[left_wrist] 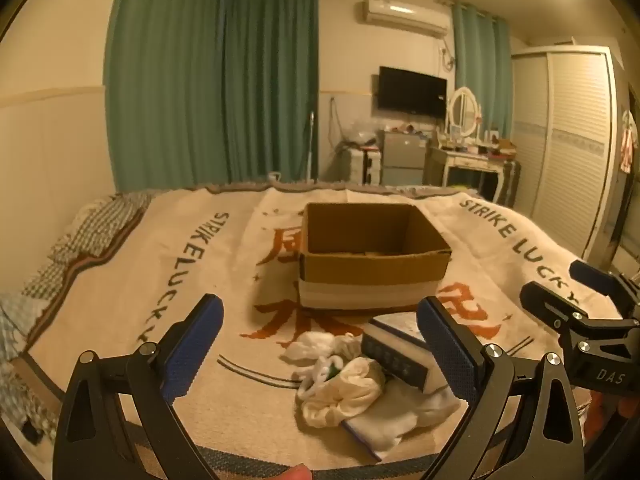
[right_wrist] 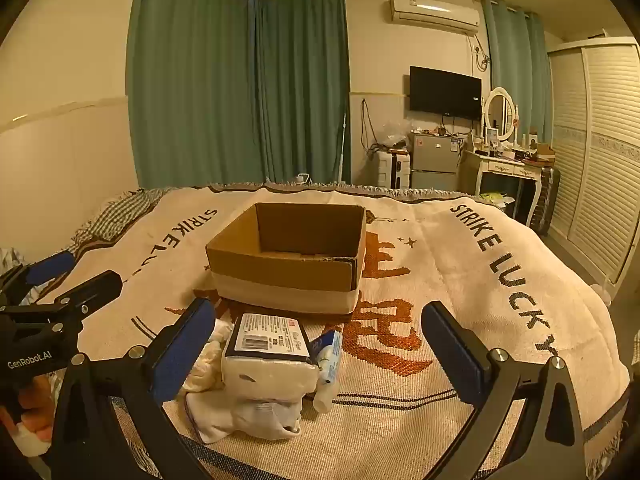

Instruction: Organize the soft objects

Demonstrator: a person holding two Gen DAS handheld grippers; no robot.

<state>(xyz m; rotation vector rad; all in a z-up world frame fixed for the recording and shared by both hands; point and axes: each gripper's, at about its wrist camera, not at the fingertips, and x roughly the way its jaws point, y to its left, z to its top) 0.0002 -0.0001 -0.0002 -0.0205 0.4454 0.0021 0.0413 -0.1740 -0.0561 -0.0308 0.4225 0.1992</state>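
Observation:
An open cardboard box sits on the bed blanket. In front of it lies a pile of soft things: crumpled white cloths, a wrapped white pack with a dark label, a flat bag under them, and a small tube. My left gripper is open and empty just before the pile. My right gripper is open and empty around the pack. Each gripper shows in the other's view: the right one, the left one.
The bed's far edge meets green curtains. A checked pillow lies at the left. A dresser with mirror, a small fridge and a wardrobe stand at the right.

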